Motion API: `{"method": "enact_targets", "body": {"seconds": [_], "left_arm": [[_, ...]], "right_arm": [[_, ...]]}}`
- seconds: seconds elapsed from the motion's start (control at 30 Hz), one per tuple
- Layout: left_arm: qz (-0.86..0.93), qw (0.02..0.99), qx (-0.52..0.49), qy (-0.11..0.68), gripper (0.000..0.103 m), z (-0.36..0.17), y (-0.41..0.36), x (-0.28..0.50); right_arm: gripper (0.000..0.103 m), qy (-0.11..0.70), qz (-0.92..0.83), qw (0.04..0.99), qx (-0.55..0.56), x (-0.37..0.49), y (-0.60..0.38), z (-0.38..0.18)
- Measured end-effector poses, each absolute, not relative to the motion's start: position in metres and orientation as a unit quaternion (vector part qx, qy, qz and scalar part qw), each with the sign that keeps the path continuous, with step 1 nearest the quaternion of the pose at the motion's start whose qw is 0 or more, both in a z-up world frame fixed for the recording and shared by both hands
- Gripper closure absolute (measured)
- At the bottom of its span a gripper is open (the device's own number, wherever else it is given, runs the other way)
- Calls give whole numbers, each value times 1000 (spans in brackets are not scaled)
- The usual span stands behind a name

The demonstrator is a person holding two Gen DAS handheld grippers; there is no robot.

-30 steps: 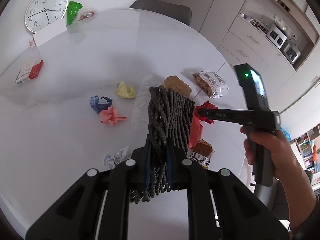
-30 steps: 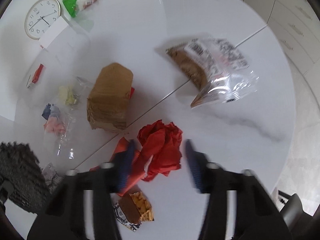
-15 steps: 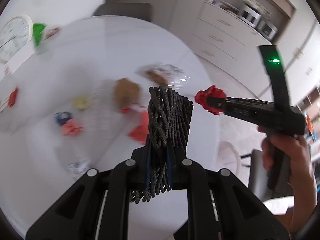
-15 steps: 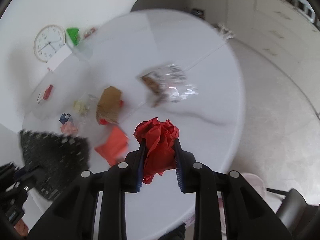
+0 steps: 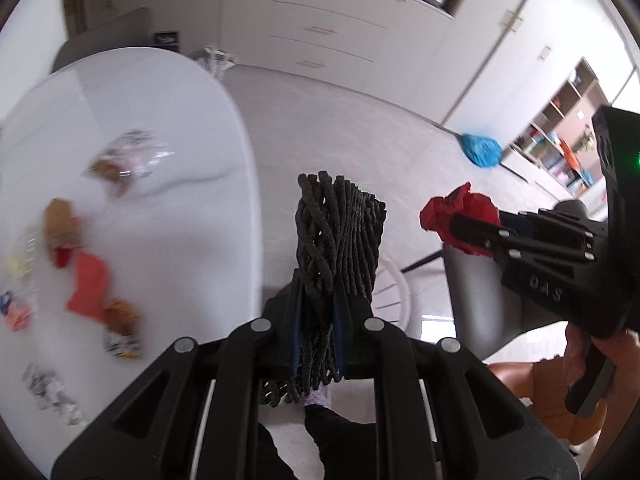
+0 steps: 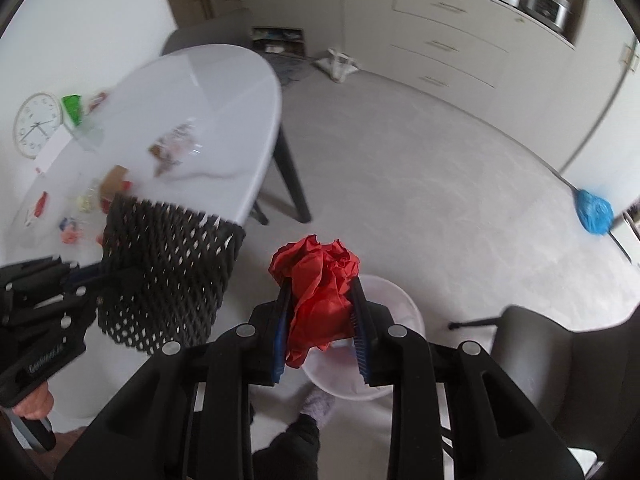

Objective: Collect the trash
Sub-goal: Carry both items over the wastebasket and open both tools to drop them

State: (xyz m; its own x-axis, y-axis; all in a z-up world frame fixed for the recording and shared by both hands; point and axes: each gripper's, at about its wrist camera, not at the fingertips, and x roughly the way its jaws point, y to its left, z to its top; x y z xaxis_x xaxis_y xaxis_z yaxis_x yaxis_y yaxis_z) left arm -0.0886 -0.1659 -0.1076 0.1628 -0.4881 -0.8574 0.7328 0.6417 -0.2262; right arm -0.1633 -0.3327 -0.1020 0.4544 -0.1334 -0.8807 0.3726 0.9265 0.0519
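My right gripper (image 6: 322, 320) is shut on a crumpled red paper ball (image 6: 318, 284) and holds it in the air above a white bin (image 6: 404, 320) on the floor. The ball (image 5: 460, 212) and right gripper (image 5: 452, 220) also show in the left wrist view. My left gripper (image 5: 318, 308) is shut on a black mesh mat (image 5: 336, 240), held beside the table edge; the mat shows in the right wrist view (image 6: 168, 272) too. Several pieces of trash lie on the white table (image 5: 168, 184): a red wrapper (image 5: 88, 284), a clear snack bag (image 5: 124, 160), a brown bag (image 5: 60, 224).
A grey chair (image 6: 560, 360) stands to the right of the bin. A blue mop head (image 6: 594, 216) lies on the floor at far right. White cabinets line the back wall. A clock (image 6: 36, 124) and a green item (image 6: 72, 108) are at the table's far side.
My right gripper closed on the red paper ball, lifted it off the table and swung right over the bin. My left gripper swung right with the mesh mat.
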Motion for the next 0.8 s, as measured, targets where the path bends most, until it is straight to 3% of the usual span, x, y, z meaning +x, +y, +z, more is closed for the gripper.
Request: {"method": "enact_targets", "body": {"seconds": [0.43, 0.5, 0.57, 0.67, 0.8], "left_arm": [[-424, 713, 158, 535, 90, -149, -256, -127], [-424, 709, 163, 539, 82, -154, -263, -130], [-424, 711, 165, 536, 55, -155, -264, -131], [-427, 720, 173, 518, 40, -152, -266, -142], [-427, 725, 178, 511, 29, -148, -268, -144]], "right_arm": [[74, 516, -165, 831, 127, -208, -384, -125], [74, 516, -166, 831, 127, -209, -388, -128], [74, 517, -165, 830, 130, -209, -391, -131], [75, 519, -165, 828, 132, -212, -398, -134], [75, 522, -164, 826, 135, -214, -404, -138]]}}
